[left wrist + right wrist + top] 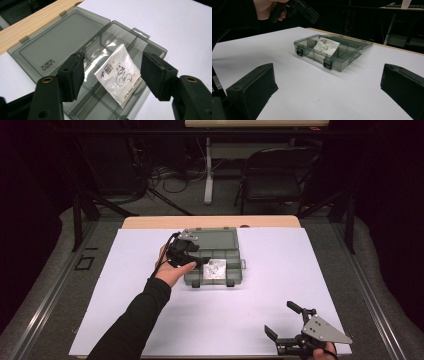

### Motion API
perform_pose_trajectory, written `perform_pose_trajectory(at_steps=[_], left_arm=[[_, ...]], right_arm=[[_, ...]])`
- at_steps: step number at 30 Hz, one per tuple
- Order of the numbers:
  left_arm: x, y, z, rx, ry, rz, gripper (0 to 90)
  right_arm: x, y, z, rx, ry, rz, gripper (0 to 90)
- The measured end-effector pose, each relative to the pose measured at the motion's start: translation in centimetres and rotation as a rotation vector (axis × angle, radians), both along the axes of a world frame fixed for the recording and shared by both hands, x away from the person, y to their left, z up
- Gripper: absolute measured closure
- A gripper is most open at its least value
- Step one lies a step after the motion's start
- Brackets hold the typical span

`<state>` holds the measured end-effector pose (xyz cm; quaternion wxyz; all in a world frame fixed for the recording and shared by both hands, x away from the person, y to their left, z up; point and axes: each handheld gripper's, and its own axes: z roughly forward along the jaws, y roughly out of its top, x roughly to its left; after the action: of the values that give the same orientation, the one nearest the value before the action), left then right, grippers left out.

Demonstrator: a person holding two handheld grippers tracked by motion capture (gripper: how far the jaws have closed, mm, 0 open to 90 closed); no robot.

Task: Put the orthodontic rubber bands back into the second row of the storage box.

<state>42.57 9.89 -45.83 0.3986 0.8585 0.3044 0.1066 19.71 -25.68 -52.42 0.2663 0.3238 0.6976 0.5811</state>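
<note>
A smoky-grey plastic organiser box (235,270) lies open on the white table sheet, its lid (62,42) folded flat behind it. A small white packet (118,75) with a black drawing and a code lies tilted across the dividers, one edge leaning on the box wall (337,62). My left gripper (113,67) hovers just above the box with its jaws apart on either side of the packet, the pads clear of it. In the high view it sits at the box's left side (197,261). My right gripper (279,317) rests open near the table's front right edge, nothing between its jaws.
The white sheet (150,320) covers a wooden table whose far strip (150,222) shows behind the box. A folding chair (275,175) and a desk leg stand on the floor beyond. Two black latches (327,64) face the right gripper.
</note>
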Motion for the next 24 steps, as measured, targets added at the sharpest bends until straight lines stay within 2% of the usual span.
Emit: perform_pose_trajectory(at_steps=[6,9,12,13,17,20,24], left_arm=[[-0.3,0.2,0.1,-0.037,0.013,-0.007,24.8],[-0.5,0.4,0.1,-0.037,0.006,-0.006,25.1],[-0.8,0.6,0.2,-0.031,-0.001,0.015,25.2],[-0.9,0.7,0.2,-0.037,0.0,0.015,25.2],[-1.2,1.3,0.5,-0.056,-0.008,0.032,25.0],[-1.4,1.6,0.6,-0.057,-0.013,0.038,20.4],[-2.1,2.3,0.9,-0.095,-0.031,0.047,18.6]], right_arm=[[0.0,0.1,0.0,-0.005,-0.004,0.004,0.0],[0.0,0.1,0.0,-0.009,-0.005,0.006,0.0],[0.0,0.2,0.0,-0.005,-0.001,0.004,0.0],[0.0,0.3,0.0,0.005,-0.01,0.003,0.0],[-0.1,0.4,0.0,-0.007,-0.002,0.007,0.0],[0.0,0.4,0.0,-0.008,-0.009,0.006,0.0],[0.0,0.3,0.0,-0.008,-0.005,0.005,0.0]])
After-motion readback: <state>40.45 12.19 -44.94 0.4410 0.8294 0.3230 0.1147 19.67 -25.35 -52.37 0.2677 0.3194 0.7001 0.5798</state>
